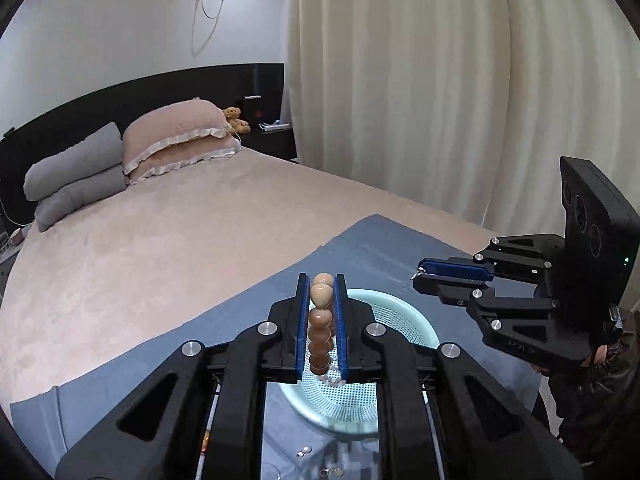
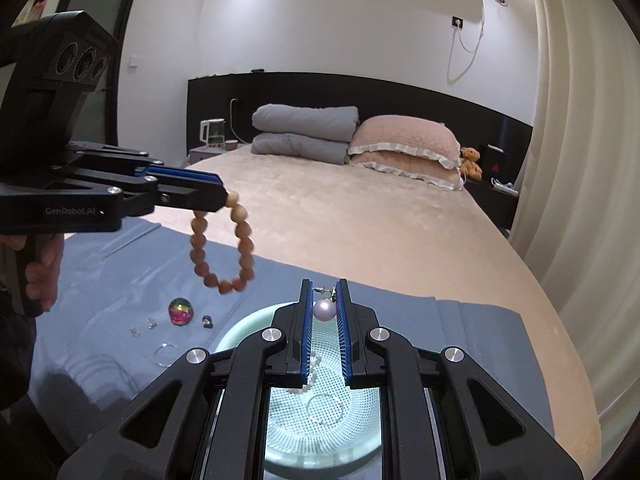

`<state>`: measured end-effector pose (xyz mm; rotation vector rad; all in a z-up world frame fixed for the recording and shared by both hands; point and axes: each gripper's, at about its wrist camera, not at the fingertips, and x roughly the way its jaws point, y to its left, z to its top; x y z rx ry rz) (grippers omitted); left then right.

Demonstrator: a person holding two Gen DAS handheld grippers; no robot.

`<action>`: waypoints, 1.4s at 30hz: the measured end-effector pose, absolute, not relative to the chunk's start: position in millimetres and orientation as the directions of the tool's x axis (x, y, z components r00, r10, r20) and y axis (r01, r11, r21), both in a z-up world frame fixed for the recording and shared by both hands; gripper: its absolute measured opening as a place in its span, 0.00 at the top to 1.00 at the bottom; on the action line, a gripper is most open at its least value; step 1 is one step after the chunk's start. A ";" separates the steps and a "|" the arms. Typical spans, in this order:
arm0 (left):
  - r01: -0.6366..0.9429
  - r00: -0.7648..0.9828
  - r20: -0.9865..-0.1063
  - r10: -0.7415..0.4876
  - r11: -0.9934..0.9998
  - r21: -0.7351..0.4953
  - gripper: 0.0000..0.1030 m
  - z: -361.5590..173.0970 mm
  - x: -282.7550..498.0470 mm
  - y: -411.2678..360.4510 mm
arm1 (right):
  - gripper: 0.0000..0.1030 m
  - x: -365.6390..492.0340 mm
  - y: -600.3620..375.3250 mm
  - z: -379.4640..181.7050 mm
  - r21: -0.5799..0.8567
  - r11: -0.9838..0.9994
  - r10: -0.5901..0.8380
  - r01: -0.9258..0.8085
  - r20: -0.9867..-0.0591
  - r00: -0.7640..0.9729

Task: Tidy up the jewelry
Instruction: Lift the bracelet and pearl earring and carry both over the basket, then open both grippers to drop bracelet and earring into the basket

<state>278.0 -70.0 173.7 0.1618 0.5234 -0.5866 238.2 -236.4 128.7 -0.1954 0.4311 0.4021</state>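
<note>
Jewelry sorting partly done, both grippers carrying pieces above the basket

The left gripper [image 2: 224, 200] is clutching the beaded bracelet [image 2: 222, 246], the right gripper [image 2: 325, 300] is pinching a pearl earring [image 2: 324, 311]; the mint basket [image 2: 240, 330] is holding some chains while a faceted gem [image 2: 181, 311] and rings [image 2: 166, 354] are waiting on the blue cloth [image 2: 100, 280].

Matt wooden-looking bead bracelet [image 2: 222, 248]; glossy pearl earring [image 2: 324, 310]; perforated mint plastic basket [image 1: 404, 320]; smooth blue cloth [image 2: 100, 276]; plush beige bedspread [image 2: 360, 220]; iridescent faceted gem [image 2: 181, 311].

Tan bead bracelet [image 2: 222, 244] dangling; pearl earring [image 2: 324, 310] above mesh basket [image 2: 320, 420]
</note>
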 end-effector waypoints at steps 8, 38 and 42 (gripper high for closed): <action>0.571 0.576 -0.667 -0.473 0.816 -0.086 0.88 85.4 331.5 -110.0 | 0.89 282.3 -247.5 60.6 -0.021 0.919 0.310 -0.393 -0.573 0.758; 0.473 0.665 -0.662 -0.344 0.881 0.017 0.36 102.8 289.6 -55.9 | 0.58 250.0 -228.6 64.2 -0.068 0.918 0.290 -0.391 -0.559 0.777; 0.396 0.716 -0.631 -0.300 0.918 0.013 0.23 115.9 272.1 -17.5 | 0.52 234.6 -207.3 76.3 -0.124 0.898 0.299 -0.423 -0.534 0.791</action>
